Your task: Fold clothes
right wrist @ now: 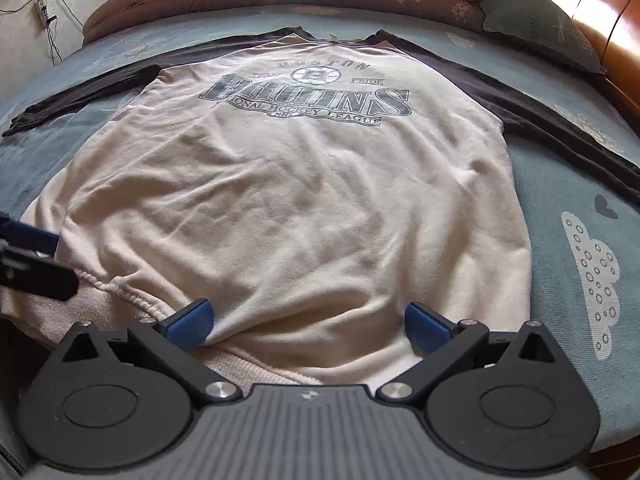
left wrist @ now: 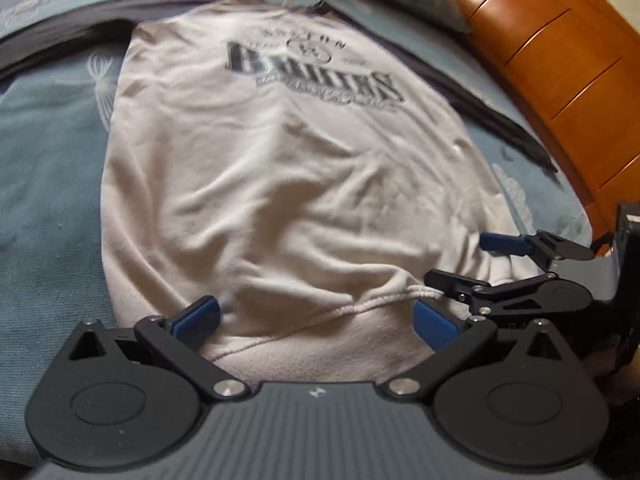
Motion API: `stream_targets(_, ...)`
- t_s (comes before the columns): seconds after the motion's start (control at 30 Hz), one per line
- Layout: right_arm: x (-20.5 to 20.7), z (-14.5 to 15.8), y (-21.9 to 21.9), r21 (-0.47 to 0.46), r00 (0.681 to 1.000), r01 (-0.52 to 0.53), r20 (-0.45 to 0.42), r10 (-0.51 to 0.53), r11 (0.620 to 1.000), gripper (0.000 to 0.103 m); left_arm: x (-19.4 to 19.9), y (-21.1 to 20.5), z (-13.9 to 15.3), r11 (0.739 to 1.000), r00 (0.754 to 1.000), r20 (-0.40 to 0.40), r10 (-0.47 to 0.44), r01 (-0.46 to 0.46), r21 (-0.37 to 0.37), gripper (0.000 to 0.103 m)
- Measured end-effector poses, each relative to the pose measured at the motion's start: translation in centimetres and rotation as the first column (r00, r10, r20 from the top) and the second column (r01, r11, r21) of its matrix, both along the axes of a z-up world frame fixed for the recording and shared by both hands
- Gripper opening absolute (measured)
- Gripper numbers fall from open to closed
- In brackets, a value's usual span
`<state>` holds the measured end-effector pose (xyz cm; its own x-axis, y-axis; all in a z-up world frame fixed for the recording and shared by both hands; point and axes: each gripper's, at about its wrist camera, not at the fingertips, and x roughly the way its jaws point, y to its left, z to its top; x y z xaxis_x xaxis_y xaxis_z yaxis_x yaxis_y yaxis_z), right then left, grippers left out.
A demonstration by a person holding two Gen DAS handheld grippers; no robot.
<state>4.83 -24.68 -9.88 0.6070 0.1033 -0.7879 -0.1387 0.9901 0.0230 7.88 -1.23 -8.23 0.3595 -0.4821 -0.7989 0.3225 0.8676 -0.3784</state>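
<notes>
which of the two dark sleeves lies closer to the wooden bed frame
The sleeve running off to the right in the right wrist view, toward the pillow and the wooden bed frame. The other sleeve stretches left, toward the wall with the cables.

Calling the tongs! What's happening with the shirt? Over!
Left tongs open, right tongs open, both at the hem. Cream sweatshirt with dark sleeves and grey printed lettering flat on blue patterned bedsheet, unfolded, hem partly flipped. Nothing blocking.
</notes>
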Motion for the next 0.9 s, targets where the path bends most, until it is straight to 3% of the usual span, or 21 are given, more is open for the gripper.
stream_targets(0.17,-0.2,0.1,-0.7,0.027,1.000,-0.022,0.005,0.022,0.999,0.103,-0.5,0.4,1.0,1.000,1.000,-0.014,0.011,-0.011,0.002,0.102)
stream_targets(0.37,0.4,0.3,-0.5,0.014,0.999,-0.032,-0.031,0.033,0.999,0.103,1.3,0.0,1.4,0.995,0.996,0.022,0.087,-0.087,-0.039,0.102)
stream_targets(0.7,-0.2,0.1,-0.8,0.024,0.999,-0.054,-0.005,0.054,0.998,0.103,0.3,1.2,0.1,0.997,0.998,-0.006,0.057,-0.057,-0.044,0.102)
stream_targets(0.77,-0.2,0.1,-0.6,0.016,0.999,-0.052,-0.001,0.052,0.998,0.103,1.0,2.0,0.7,0.995,0.996,-0.019,0.085,-0.086,-0.058,0.102)
stream_targets(0.9,0.2,0.0,-0.6,0.008,0.999,-0.054,-0.006,0.054,0.999,0.103,3.9,2.3,1.5,0.990,0.993,0.039,0.107,-0.103,-0.095,0.102)
